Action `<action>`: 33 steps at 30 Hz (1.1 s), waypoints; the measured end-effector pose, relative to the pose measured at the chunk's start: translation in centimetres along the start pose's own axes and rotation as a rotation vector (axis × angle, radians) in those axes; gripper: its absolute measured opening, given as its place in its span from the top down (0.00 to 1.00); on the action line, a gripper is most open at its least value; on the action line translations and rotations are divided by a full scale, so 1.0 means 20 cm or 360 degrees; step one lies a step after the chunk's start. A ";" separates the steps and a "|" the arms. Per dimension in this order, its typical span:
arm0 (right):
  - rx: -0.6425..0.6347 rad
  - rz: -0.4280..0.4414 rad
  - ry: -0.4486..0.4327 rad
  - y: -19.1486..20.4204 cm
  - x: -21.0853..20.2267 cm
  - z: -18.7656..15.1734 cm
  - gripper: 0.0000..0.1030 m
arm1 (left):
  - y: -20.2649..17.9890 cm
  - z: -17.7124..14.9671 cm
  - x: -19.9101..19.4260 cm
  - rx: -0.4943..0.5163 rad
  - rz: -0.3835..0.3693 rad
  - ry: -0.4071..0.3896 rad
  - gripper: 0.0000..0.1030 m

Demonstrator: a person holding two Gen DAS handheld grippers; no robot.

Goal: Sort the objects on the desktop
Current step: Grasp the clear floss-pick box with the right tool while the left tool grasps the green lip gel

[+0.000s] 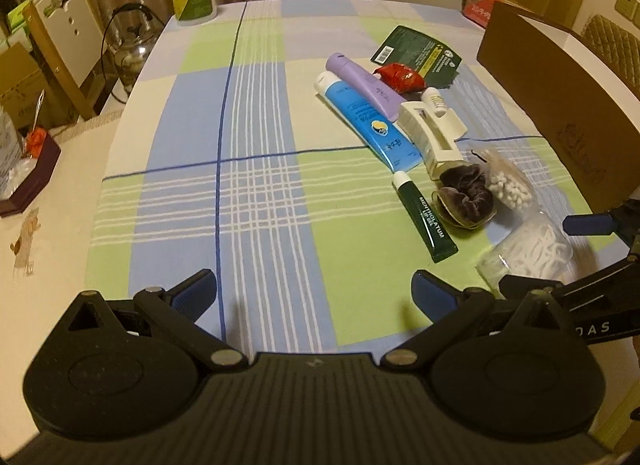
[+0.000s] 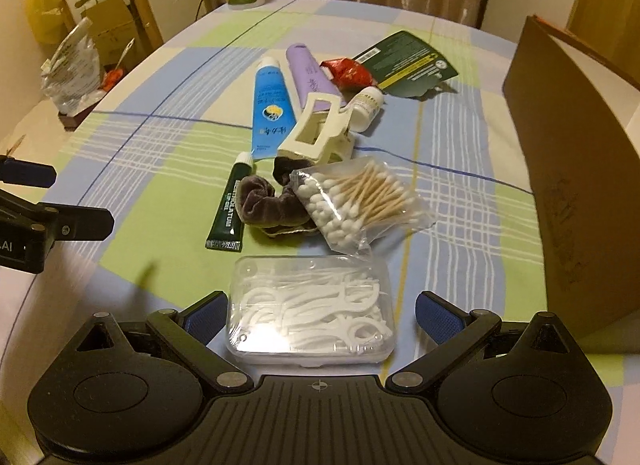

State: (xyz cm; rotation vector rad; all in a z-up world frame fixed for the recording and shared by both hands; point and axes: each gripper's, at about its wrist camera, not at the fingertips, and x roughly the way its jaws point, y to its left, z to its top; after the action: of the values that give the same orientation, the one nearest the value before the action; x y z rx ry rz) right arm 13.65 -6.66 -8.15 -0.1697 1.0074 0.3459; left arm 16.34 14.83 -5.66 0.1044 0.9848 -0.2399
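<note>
- Floss-pick box (image 2: 310, 311), clear plastic, lies on the checked worktop (image 2: 460, 225) between the spread fingers of the right gripper (image 2: 320, 315), ungrasped.
- Left gripper (image 1: 316, 293) hangs released over bare cloth.
- Cotton-swab bag (image 2: 360, 201) lies just beyond the box.

dim warm indoor light; fisheye bending toward the rims, motion blur around 7 and 4 o'clock.
</note>
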 end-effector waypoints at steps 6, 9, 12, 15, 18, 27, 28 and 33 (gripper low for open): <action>-0.0051 0.0036 0.0009 -0.01 0.01 0.01 0.01 | -0.01 0.00 0.01 -0.0044 0.0013 0.0017 0.01; -0.0063 0.0047 0.0024 -0.01 0.02 0.01 0.10 | -0.02 0.01 0.02 -0.0060 0.0007 0.0022 0.01; -0.0060 0.0079 0.0047 -0.02 0.02 0.02 0.18 | -0.02 0.02 0.03 -0.0072 0.0009 0.0019 0.01; -0.0051 0.0088 0.0048 -0.03 0.02 0.02 0.18 | -0.02 0.03 0.03 -0.0079 0.0012 0.0011 0.01; -0.0044 0.0097 0.0047 -0.04 0.01 0.02 0.18 | -0.03 0.04 0.04 -0.0081 0.0004 0.0004 0.01; -0.0057 0.0043 -0.0057 -0.10 -0.14 0.08 0.18 | -0.07 0.09 0.13 -0.0019 -0.0068 0.0009 0.13; -0.0058 0.0034 -0.0065 -0.11 -0.15 0.08 0.18 | -0.08 0.09 0.14 -0.0011 -0.0078 0.0007 0.17; -0.0060 -0.0016 -0.0110 -0.16 -0.23 0.09 0.18 | -0.13 0.15 0.20 -0.0001 -0.0143 -0.0010 0.20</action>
State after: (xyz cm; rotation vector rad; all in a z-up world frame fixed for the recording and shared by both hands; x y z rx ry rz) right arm 14.00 -9.98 -3.25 -0.1958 0.9316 0.3595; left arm 20.18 11.07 -7.29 0.0585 0.9843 -0.3222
